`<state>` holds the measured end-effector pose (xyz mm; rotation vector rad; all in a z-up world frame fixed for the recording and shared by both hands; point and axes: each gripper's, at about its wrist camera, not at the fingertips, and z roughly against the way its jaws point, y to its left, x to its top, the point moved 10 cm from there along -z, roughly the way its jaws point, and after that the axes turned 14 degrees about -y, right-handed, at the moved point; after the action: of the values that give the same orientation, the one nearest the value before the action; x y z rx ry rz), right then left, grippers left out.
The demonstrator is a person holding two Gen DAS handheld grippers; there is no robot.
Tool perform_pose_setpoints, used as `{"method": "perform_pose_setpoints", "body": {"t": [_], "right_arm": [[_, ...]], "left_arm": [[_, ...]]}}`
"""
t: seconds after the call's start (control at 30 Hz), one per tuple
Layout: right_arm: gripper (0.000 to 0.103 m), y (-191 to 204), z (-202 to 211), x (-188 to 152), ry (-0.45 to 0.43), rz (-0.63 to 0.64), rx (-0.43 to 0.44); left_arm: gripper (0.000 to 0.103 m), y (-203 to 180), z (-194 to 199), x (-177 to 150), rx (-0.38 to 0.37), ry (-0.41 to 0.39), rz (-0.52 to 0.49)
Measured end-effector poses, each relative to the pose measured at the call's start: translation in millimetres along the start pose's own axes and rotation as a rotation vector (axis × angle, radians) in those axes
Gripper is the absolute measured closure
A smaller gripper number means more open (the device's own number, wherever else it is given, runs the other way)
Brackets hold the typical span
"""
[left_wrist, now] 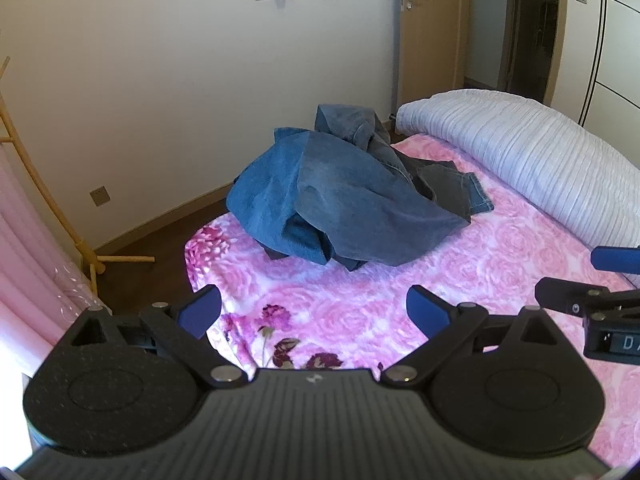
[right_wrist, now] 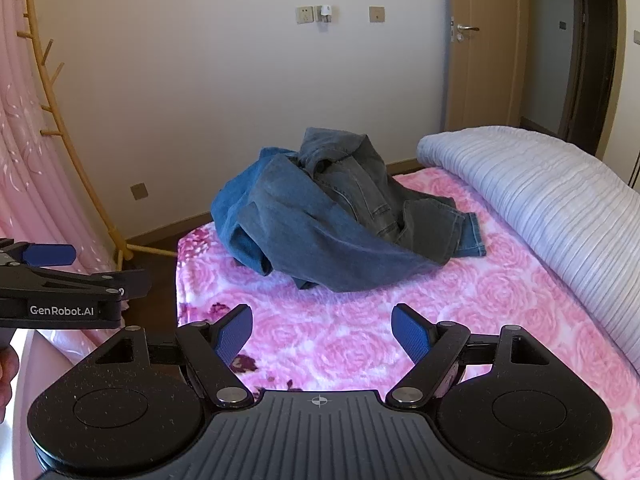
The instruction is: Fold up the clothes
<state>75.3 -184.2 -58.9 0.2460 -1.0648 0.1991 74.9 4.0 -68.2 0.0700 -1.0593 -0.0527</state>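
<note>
A crumpled heap of blue denim clothes (left_wrist: 344, 200) (right_wrist: 332, 220) lies on the pink floral blanket (left_wrist: 360, 312) (right_wrist: 360, 328) near the bed's far left corner. One jean leg end (left_wrist: 476, 194) (right_wrist: 472, 236) sticks out to the right. My left gripper (left_wrist: 314, 314) hovers open above the blanket, well short of the heap, with nothing between its blue pads. My right gripper (right_wrist: 322, 334) is also open and empty, at a similar distance. Each gripper shows from the side at the edge of the other's view: the right gripper (left_wrist: 592, 280) and the left gripper (right_wrist: 80, 272).
A rolled pale striped quilt (left_wrist: 520, 156) (right_wrist: 540, 192) lies along the bed's right side. A wooden coat stand (left_wrist: 52, 208) (right_wrist: 60, 120) and pink curtain (right_wrist: 24, 160) stand left of the bed. Dark floor (left_wrist: 152, 256), white wall and a wooden door (left_wrist: 424, 32) lie behind.
</note>
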Motion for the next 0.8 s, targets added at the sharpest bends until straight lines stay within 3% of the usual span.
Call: {"method": "perform_pose_setpoints", "body": {"t": [0.8], "right_arm": [[0.023,-3.0,-6.2,-9.7,0.003,0.004,0.013]], "left_arm": [[0.006,0.2,-15.0,-7.0,0.000,0.039,0.025]]}}
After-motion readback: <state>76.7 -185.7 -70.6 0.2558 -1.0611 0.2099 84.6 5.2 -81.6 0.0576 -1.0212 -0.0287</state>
